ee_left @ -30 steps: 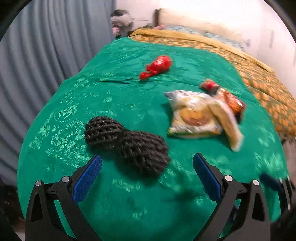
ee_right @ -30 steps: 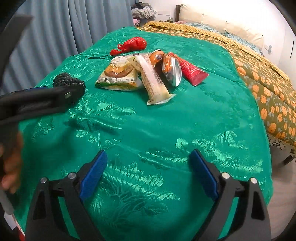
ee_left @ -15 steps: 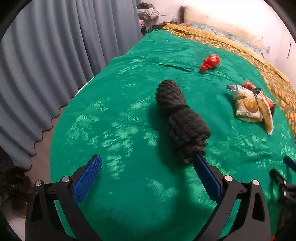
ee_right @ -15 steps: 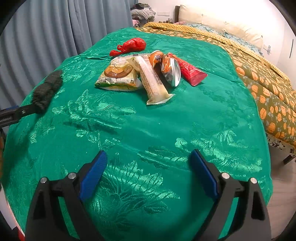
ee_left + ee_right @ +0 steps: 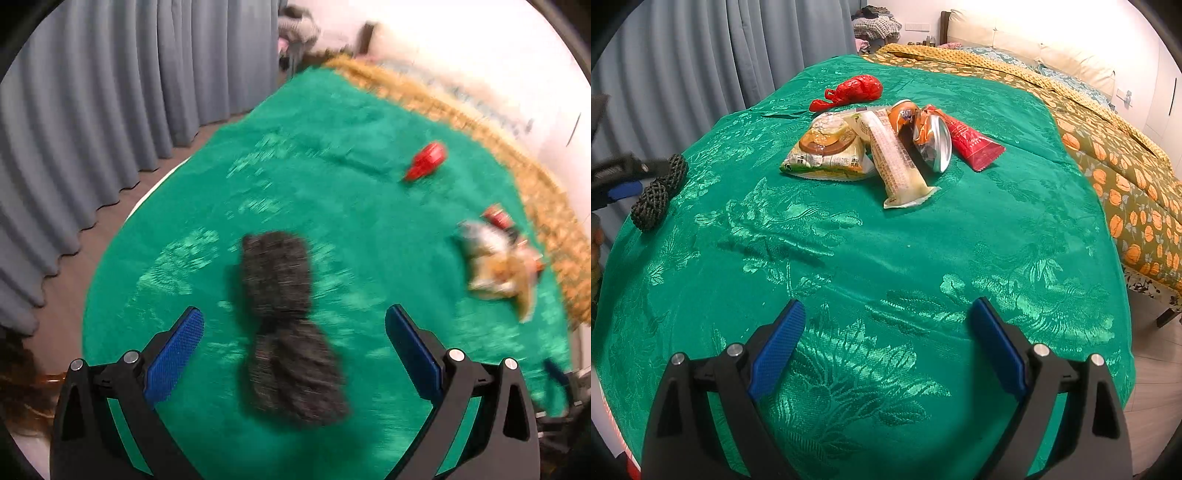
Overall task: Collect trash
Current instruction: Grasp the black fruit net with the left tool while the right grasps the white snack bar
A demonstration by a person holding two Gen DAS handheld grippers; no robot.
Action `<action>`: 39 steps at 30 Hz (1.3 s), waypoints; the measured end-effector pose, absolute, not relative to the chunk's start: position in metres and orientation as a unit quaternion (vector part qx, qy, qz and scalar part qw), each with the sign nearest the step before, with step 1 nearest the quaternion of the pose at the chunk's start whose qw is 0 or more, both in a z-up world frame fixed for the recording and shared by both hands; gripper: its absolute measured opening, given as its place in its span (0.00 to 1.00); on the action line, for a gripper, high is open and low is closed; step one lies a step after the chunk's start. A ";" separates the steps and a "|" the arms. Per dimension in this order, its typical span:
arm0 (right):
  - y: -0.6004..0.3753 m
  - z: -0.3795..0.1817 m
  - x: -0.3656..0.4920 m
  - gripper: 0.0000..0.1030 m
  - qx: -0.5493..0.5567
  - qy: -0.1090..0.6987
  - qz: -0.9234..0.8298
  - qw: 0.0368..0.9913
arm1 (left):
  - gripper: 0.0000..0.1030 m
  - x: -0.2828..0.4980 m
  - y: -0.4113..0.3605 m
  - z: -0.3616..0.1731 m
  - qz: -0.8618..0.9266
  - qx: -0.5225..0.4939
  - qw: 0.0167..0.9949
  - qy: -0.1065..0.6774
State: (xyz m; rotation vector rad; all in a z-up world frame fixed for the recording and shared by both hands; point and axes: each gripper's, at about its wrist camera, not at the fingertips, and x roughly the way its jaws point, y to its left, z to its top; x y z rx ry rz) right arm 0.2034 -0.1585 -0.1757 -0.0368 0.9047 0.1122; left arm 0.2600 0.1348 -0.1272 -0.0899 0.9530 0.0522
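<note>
- Since half a second ago, the left gripper (image 5: 293, 347) has swung back toward the black net bundle (image 5: 286, 321), so the bundle now sits between its two blue fingers (image 5: 173, 356) instead of beside one of them. The left picture is blurry, so it looks like a fast move.
- Over on the other side, the right gripper (image 5: 886, 349) looks the same as before, low over the green cloth (image 5: 923, 240).
- Both grippers have their fingers spread wide apart. Neither one holds anything.
- From the right view, the black net bundle (image 5: 659, 192) lies near the left edge of the cloth, well apart from the other trash.
- That other trash is in a small heap in the middle: a snack bag (image 5: 827, 149), a long pale wrapper (image 5: 895, 162), a squashed orange can (image 5: 923, 127) and a red packet (image 5: 971, 142). They touch or lie over each other.
- A red crumpled bag (image 5: 855, 90) lies just behind the heap.
- The black bundle looks soft, squishy and very light. I think it will give under the fingers and not slip much, because the net is rough.
- It is pinched thin in the middle, like a bow. That thin waist looks like the best place to grab it.
- The wrappers look thin, light and slippery, so a grab at a puffy end seems safest.
- The can looks stiffer, with bent edges, and may roll.
</note>
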 end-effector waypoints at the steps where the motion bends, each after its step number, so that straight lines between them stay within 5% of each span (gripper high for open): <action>1: -0.158 -0.176 0.203 0.86 -0.018 0.437 0.054 0.898 | 0.95 0.262 0.137 -0.132 0.032 -0.034 0.884 0.464; 4: -0.158 -0.176 0.204 0.86 -0.017 0.437 0.054 0.898 | 0.93 0.263 0.139 -0.138 0.026 -0.026 0.881 0.472; 7: -0.159 -0.176 0.204 0.86 -0.018 0.437 0.054 0.898 | 0.65 0.264 0.131 -0.138 0.005 -0.012 0.880 0.475; 8: -0.159 -0.176 0.204 0.86 -0.017 0.437 0.054 0.898 | 0.46 0.263 0.128 -0.138 -0.003 -0.008 0.880 0.476; 9: -0.158 -0.176 0.204 0.86 -0.017 0.437 0.054 0.898 | 0.41 0.262 0.120 -0.137 -0.013 0.002 0.879 0.477; 13: -0.159 -0.176 0.204 0.86 -0.018 0.437 0.054 0.898 | 0.36 0.247 0.091 -0.125 -0.070 0.012 0.886 0.459; 22: -0.159 -0.176 0.203 0.86 -0.016 0.437 0.055 0.898 | 0.43 0.211 0.021 -0.138 -0.181 0.072 0.871 0.451; 26: -0.160 -0.177 0.203 0.87 -0.011 0.438 0.056 0.897 | 0.70 0.209 0.024 -0.151 -0.152 0.077 0.879 0.446; 30: -0.162 -0.176 0.204 0.87 -0.007 0.439 0.063 0.896 | 0.85 0.214 0.029 -0.157 -0.134 0.073 0.882 0.446; 39: -0.185 -0.148 0.256 0.86 0.010 0.419 0.091 0.904 | 0.94 0.221 0.030 -0.163 -0.122 0.067 0.878 0.458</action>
